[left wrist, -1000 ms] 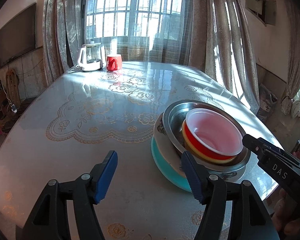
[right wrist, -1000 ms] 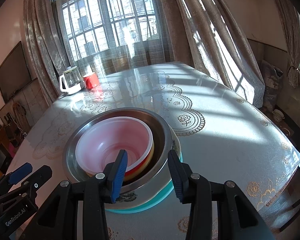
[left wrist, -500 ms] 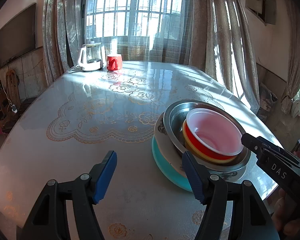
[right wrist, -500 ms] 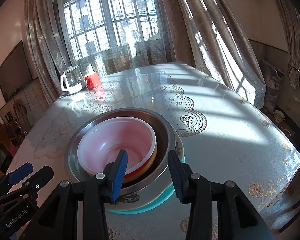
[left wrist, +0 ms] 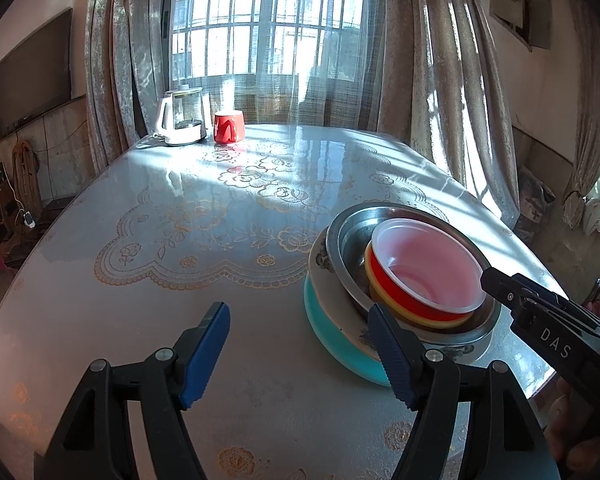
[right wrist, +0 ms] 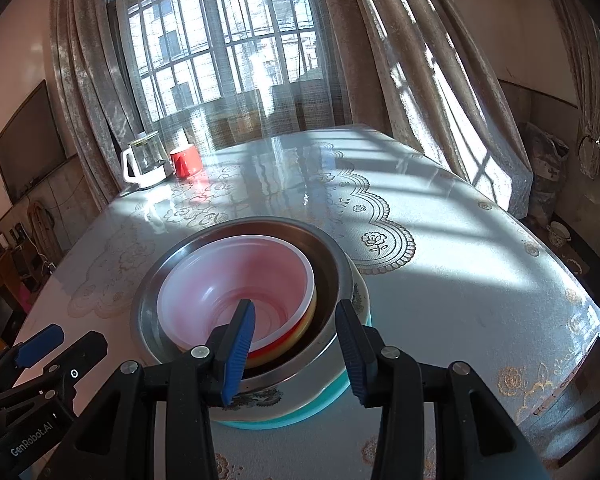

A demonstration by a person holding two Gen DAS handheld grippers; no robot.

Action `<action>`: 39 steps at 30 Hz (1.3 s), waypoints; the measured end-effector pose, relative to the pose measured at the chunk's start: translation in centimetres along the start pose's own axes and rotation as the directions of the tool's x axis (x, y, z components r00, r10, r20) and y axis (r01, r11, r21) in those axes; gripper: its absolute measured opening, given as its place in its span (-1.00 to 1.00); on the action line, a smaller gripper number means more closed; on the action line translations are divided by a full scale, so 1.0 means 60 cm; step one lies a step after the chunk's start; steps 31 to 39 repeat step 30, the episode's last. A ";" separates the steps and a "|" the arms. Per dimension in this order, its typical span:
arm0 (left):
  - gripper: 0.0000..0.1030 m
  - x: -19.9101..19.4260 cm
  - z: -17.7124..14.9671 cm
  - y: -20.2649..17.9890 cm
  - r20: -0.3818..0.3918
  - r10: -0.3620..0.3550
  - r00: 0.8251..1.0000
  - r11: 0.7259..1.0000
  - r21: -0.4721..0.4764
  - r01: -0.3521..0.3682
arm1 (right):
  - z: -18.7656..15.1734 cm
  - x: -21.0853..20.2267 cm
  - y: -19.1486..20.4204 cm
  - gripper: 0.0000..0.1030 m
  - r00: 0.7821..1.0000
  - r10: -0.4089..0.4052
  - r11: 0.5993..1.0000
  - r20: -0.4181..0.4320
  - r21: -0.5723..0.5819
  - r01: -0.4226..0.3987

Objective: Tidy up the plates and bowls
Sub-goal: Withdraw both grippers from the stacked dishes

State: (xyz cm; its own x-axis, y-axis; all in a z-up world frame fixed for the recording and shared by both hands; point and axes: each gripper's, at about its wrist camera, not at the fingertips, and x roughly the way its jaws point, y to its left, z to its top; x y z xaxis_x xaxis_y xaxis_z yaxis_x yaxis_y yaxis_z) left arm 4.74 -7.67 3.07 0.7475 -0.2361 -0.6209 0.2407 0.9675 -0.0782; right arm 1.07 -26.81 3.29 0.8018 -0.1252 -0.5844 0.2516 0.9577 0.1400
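Note:
A stack stands near the table's front right edge: a teal plate (left wrist: 332, 340) at the bottom, a white patterned plate (left wrist: 320, 260), a steel bowl (left wrist: 348, 236), then a yellow bowl and a red bowl with a white inside (left wrist: 424, 268). The same stack shows in the right wrist view, with the steel bowl (right wrist: 332, 256) and the red bowl (right wrist: 236, 280). My left gripper (left wrist: 300, 352) is open and empty, left of the stack. My right gripper (right wrist: 296, 344) is open and empty, just above the stack's near rim.
A glass kettle (left wrist: 182, 122) and a red mug (left wrist: 229, 127) stand at the far end of the table (left wrist: 180, 220). Curtains and a window are behind. The table's edge runs close on the right.
The right gripper has moved slightly forward and in over the stack's near rim. The left gripper has barely moved. The stack is unmoved.

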 end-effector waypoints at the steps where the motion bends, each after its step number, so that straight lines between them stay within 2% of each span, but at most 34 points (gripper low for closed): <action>1: 0.41 0.000 0.000 -0.001 0.001 0.000 1.000 1.000 0.001 0.000 | 0.000 0.000 0.000 -0.18 1.000 0.000 1.000 -0.001 0.000 0.000; 6: 0.47 -0.001 0.001 -0.001 0.005 0.000 1.000 1.000 0.003 0.000 | -0.001 0.000 -0.002 -0.18 1.000 -0.003 1.000 0.007 -0.003 0.003; 22: 0.51 -0.001 0.003 -0.005 0.010 -0.002 1.000 1.000 0.014 0.001 | -0.002 0.003 -0.006 -0.18 1.000 -0.002 1.000 0.003 0.000 0.002; 28: 0.50 -0.005 0.004 -0.002 0.050 -0.006 0.999 1.000 0.010 0.006 | -0.002 0.006 -0.007 -0.18 1.000 -0.002 1.000 0.002 -0.001 0.002; 39: 0.51 -0.003 0.005 -0.001 0.047 -0.006 0.999 1.000 0.010 0.006 | -0.001 0.005 -0.008 -0.18 1.000 0.003 1.000 0.007 0.001 -0.003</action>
